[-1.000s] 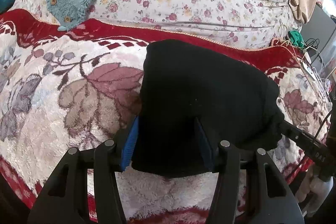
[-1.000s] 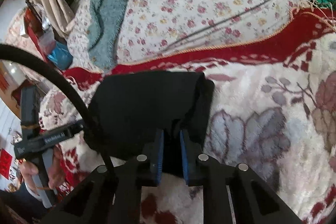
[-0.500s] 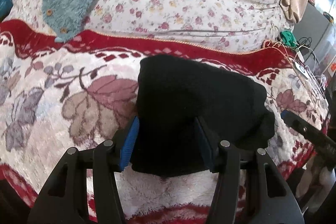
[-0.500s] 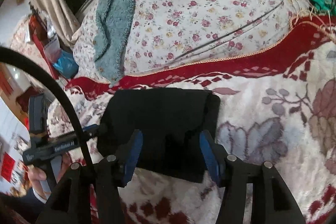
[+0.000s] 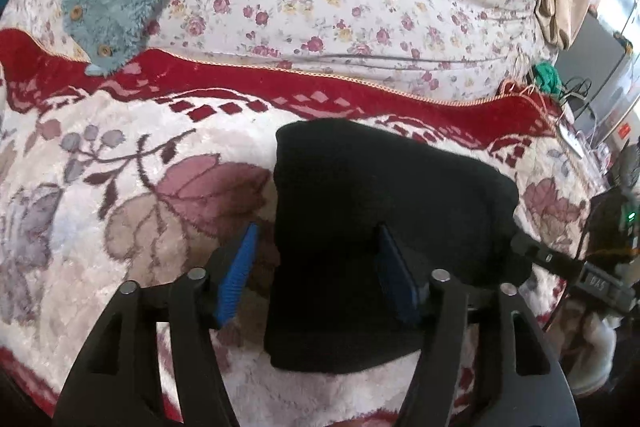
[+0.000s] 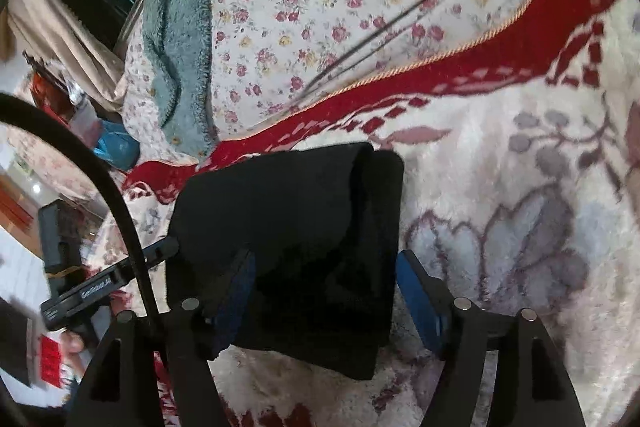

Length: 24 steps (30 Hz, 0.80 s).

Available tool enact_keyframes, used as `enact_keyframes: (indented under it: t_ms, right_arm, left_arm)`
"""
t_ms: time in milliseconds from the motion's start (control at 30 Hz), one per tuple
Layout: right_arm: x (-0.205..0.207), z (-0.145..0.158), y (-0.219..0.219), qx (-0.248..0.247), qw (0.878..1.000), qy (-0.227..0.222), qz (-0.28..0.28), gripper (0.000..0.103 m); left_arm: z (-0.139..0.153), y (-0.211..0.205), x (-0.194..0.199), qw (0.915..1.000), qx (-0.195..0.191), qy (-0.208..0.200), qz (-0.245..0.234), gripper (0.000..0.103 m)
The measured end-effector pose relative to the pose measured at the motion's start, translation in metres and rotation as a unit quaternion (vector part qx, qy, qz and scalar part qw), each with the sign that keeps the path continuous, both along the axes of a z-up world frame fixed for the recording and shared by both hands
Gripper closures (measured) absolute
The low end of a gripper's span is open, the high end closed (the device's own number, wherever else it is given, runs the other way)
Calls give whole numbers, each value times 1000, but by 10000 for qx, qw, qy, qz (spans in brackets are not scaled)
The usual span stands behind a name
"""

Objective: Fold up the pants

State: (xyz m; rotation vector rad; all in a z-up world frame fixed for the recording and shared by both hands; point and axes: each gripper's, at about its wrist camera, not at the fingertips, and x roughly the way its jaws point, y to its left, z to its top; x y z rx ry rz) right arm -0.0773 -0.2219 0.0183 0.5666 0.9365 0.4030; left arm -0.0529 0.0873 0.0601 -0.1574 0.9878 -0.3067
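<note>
Pants (image 5: 384, 211) between tilted, opening hand-held grippers

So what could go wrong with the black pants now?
The left claw and right claw are both opening, with the folded black pants between their pads. Pulling away, a pad might snag an edge and undo the fold. The top layer looks puffy and might flop open on the fluffy blanket.
</note>
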Motion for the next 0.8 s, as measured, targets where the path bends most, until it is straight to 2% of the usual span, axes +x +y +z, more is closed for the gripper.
enact_keyframes:
  t_ms: [100, 133, 167, 300, 367, 433, 500, 567, 600, 700, 733, 767, 800]
  right_arm:
    - [7, -14, -2, 288, 9995, 134, 27, 28]
    - [9, -18, -2, 363, 9992, 161, 43, 27]
    - [11, -21, -1, 392, 9991, 134, 71, 27]
    - [18, -21, 4, 339, 9991, -18, 272, 23]
    - [21, -21, 7, 297, 9988, -100, 386, 22]
    - [25, -23, 8, 317, 9984, -181, 439, 22]
    - [27, -27, 6, 444, 9980, -210, 388, 22]
    - [26, -27, 6, 438, 9980, -234, 399, 22]
    - [25, -27, 6, 431, 9979, -258, 406, 22]
    - [21, -27, 5, 368, 9981, -351, 357, 38]
    - [20, -26, 6, 410, 9978, -379, 363, 44]
    - [18, -24, 7, 386, 9979, -393, 355, 46]
    - [17, -21, 8, 331, 9980, -423, 345, 51]
  left_arm:
    - [-12, 2, 11, 9995, -186, 251, -73, 35]
    - [-15, 3, 13, 9992, -232, 309, -79, 31]
    - [-20, 4, 15, 9989, -273, 365, -65, 22]
    - [-37, 9, 24, 9957, -651, 663, -68, 12]
    - [-39, 6, 25, 9955, -688, 635, -171, 4]
    - [-40, -6, 25, 9973, -404, 488, -359, 1]
    - [-41, -13, 22, 9986, -220, 257, -406, 1]
    - [-44, -12, 22, 9985, -289, 139, -434, 1]
    - [-45, -10, 23, 9982, -372, 121, -456, 1]
    - [-45, -10, 27, 9979, -338, 179, -528, 1]
    - [-44, -11, 27, 9980, -369, 178, -490, 10]
    - [-43, -11, 25, 9967, -543, 186, -580, 37]
    - [-40, -12, 24, 9947, -765, 247, -636, 41]
